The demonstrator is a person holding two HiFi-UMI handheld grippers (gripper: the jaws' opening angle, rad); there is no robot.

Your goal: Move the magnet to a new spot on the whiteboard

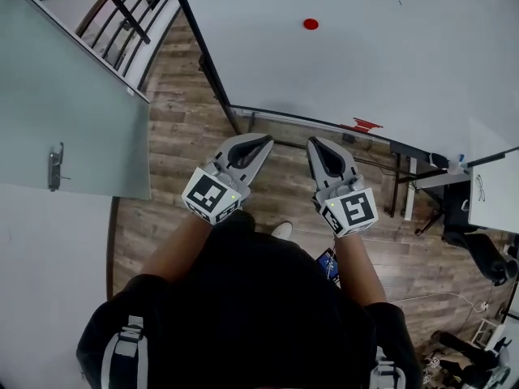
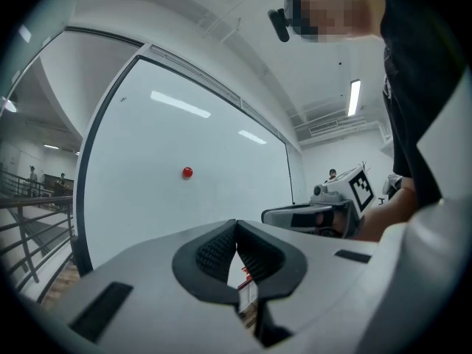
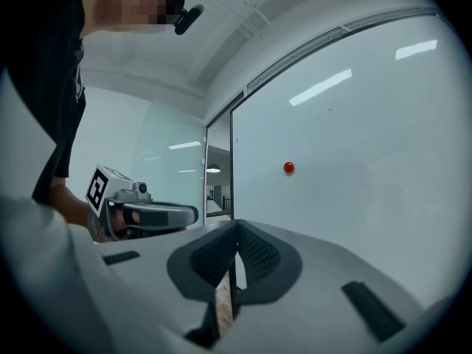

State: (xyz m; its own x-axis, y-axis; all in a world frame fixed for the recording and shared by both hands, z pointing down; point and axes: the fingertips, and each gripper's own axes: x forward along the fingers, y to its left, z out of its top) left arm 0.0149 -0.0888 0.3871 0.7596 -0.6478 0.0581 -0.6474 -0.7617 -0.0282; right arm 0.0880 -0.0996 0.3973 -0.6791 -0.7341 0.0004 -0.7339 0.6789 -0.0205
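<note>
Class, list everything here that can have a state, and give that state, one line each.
magnet: stuck on the whiteboard, untouched
left gripper: shut, empty, away from the magnet
right gripper: shut, empty, away from the magnet

Brown wood-plank flooring (image 1: 182, 128) covered the room. At its left edge stood a frosted, pale green glass panel (image 1: 73, 104) with a small metal handle (image 1: 55, 167). Past the panel's far corner ran a dark metal railing with a wooden handrail (image 1: 122, 6). A plain white wall (image 1: 49, 282) met the floor in a curve below the panel. Near the floor's right edge stood a black-framed desk (image 1: 397, 177) and a black office chair (image 1: 478, 250), with a thin white cable (image 1: 462, 293) lying close by. Overhead, a long, bright strip light (image 2: 355, 97) shone from the white ceiling (image 2: 243, 21).
</note>
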